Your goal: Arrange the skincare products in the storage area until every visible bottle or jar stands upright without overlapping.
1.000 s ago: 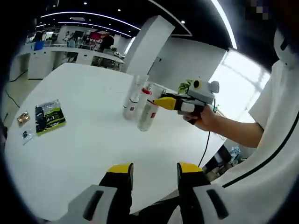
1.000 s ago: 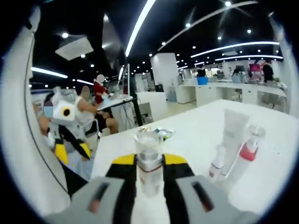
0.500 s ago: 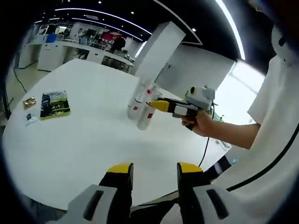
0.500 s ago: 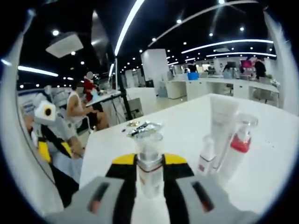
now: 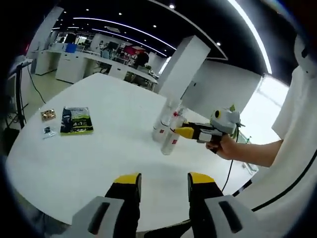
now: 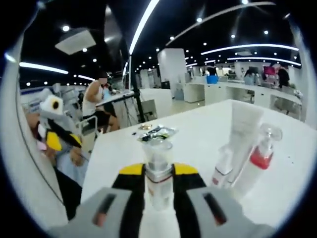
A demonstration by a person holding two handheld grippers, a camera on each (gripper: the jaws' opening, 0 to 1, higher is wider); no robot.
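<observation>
While left claw [image 5: 161, 184] gapes, right claw [image 6: 157, 174] clamps clear bottle [image 6: 157, 171] — upright.

Grey tongs [image 5: 163, 184], yellow tips; white short sleeve [image 5: 292, 114].

Open-plan hall: dark ceiling [image 5: 124, 15] with curved light strips [image 6: 143, 22], white square pillar [image 5: 181, 69], white counters [image 5: 74, 67] upper left, bright window [image 5: 265, 99] at right.
</observation>
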